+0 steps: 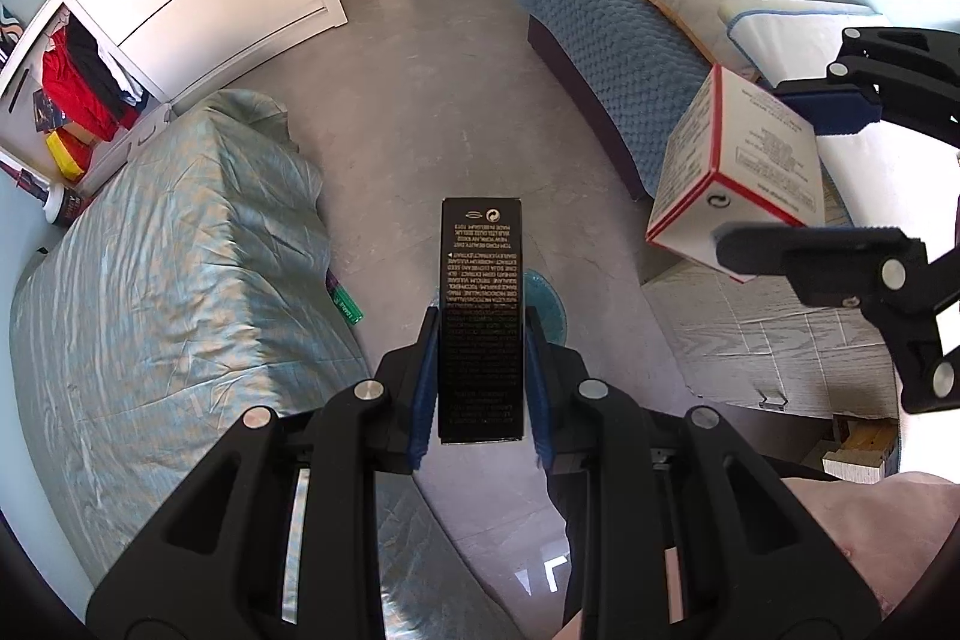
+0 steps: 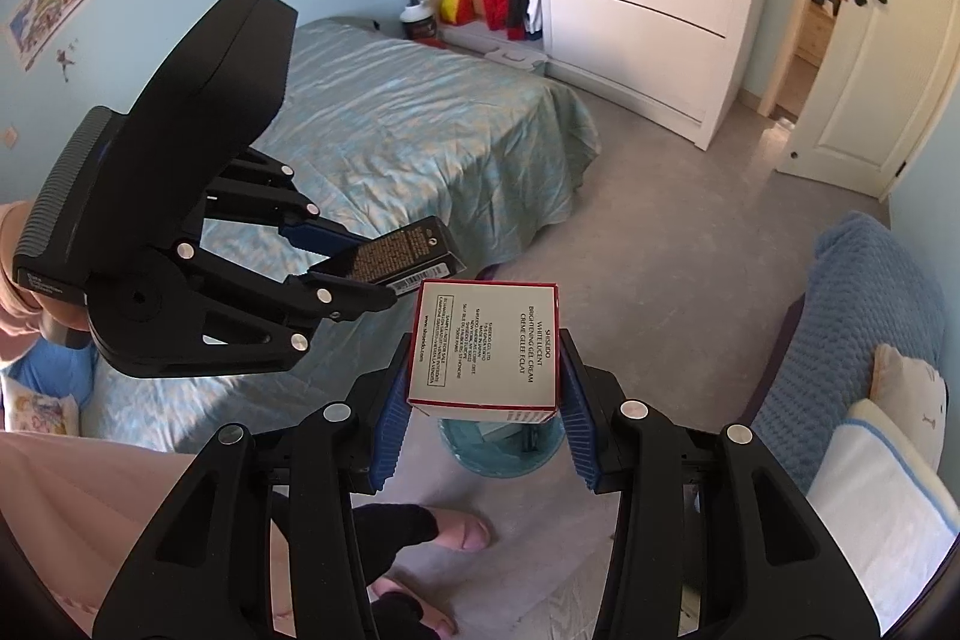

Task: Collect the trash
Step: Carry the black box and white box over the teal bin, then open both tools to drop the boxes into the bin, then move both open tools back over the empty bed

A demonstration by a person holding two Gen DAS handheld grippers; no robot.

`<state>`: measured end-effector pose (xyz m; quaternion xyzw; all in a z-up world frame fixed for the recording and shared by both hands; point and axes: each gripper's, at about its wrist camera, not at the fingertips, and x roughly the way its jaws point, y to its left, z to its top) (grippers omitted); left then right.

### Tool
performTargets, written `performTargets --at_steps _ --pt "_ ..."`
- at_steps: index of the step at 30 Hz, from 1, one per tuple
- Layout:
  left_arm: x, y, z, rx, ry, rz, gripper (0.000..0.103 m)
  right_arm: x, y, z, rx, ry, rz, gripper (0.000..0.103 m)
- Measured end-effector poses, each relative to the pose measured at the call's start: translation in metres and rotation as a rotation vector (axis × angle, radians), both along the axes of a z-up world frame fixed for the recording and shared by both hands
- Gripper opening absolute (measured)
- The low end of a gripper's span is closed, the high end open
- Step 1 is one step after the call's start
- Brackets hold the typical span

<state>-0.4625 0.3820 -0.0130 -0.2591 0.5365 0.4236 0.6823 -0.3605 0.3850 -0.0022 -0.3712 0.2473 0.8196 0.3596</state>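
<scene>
Evidently both cartons are light, thin-walled card that crushes if squeezed hard; grip across the flat side faces. The black carton [image 1: 480, 316], tall with gold print, sits clamped in the left hand-held gripper [image 1: 480, 382]. The white carton [image 2: 485, 349], red-edged, sits clamped in the right hand-held gripper [image 2: 483, 412], above a teal bin [image 2: 501, 451] on the floor.

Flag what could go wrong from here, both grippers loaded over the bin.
1. The black box sits in the left gripper by its lower half only, so it may pivot and miss the bin.
2. The white box hangs right over the bin, but the bin's mouth looks small. Dropping both together may bounce one out.
3. The grippers are close, and the boxes could clash.
</scene>
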Motion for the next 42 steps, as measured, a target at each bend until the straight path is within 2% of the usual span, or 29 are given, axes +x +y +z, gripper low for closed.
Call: performTargets --at_steps 8,9,10,11,12,15,18,22,26,31,35,42 --pt "-0.004 0.013 -0.003 0.000 -0.006 0.003 0.025 0.000 0.004 -0.002 -0.015 -0.009 0.008 0.048" --pt "-0.004 0.014 -0.003 0.006 -0.005 0.003 0.035 0.001 0.006 -0.001 -0.019 -0.014 0.002 0.055" --pt "-0.002 0.014 -0.003 0.009 -0.005 0.008 0.058 0.002 0.008 -0.002 -0.017 -0.015 -0.017 0.062" --pt "-0.003 0.016 -0.003 0.021 -0.009 0.014 0.065 0.004 0.009 -0.001 -0.017 0.000 -0.030 0.069" --pt "-0.003 0.017 -0.003 0.025 -0.010 0.016 0.067 0.007 0.010 0.000 -0.023 0.016 -0.040 0.069" --pt "-0.003 0.021 -0.006 0.018 -0.003 0.019 0.068 0.012 0.016 0.000 -0.032 0.015 -0.061 0.069" --pt "-0.003 0.024 -0.007 0.021 -0.002 0.021 0.075 0.015 0.017 0.000 -0.035 0.001 -0.066 0.069" --pt "-0.003 0.024 -0.009 0.023 0.009 0.013 0.075 0.020 0.021 0.000 -0.042 -0.003 -0.080 0.070" --pt "-0.003 0.023 -0.009 0.017 0.010 0.014 0.076 0.022 0.019 0.002 -0.030 0.001 -0.095 0.079" --pt "-0.005 0.024 -0.008 0.024 0.017 0.013 0.079 0.025 0.018 0.001 -0.031 -0.007 -0.106 0.082" --pt "-0.003 0.022 -0.007 0.024 0.015 -0.003 0.082 0.031 0.016 0.001 -0.022 -0.012 -0.140 0.088" --pt "0.015 0.020 -0.007 0.024 0.019 -0.064 0.085 0.050 0.005 -0.001 -0.036 -0.012 -0.221 0.088"
